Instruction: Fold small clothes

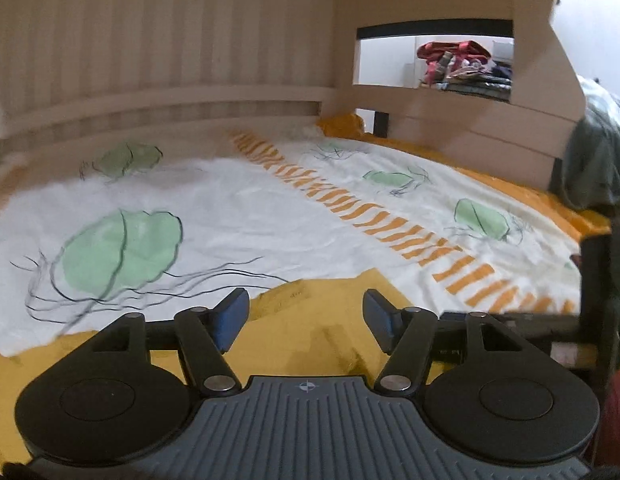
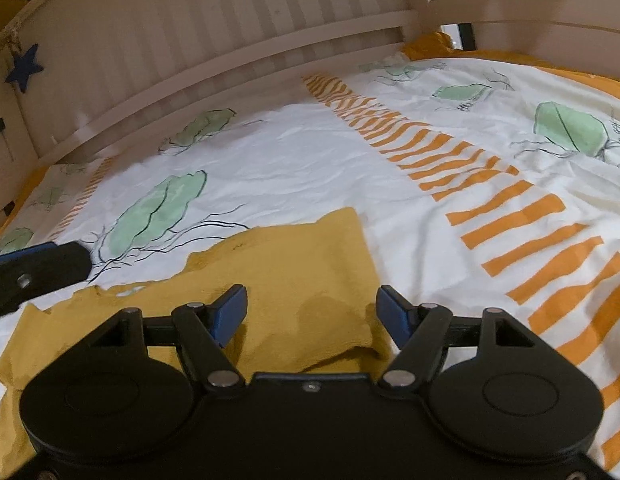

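A small mustard-yellow garment [image 2: 285, 280] lies flat on the white bed sheet [image 2: 310, 160] printed with green leaves and orange stripes. It also shows in the left wrist view [image 1: 310, 328]. My right gripper [image 2: 312, 312] is open and empty, hovering just above the garment's near right part. My left gripper [image 1: 305, 316] is open and empty above the garment's near edge. One left finger [image 2: 41, 266] shows at the left edge of the right wrist view, beside the garment's left end.
A beige slatted bed rail [image 2: 229, 60] runs along the far side, with a blue star [image 2: 25, 68] on it. A footboard panel [image 1: 450, 120] stands at the right with a clothes pile [image 1: 462, 64] behind. Dark cloth [image 1: 594, 168] hangs on the bed's corner.
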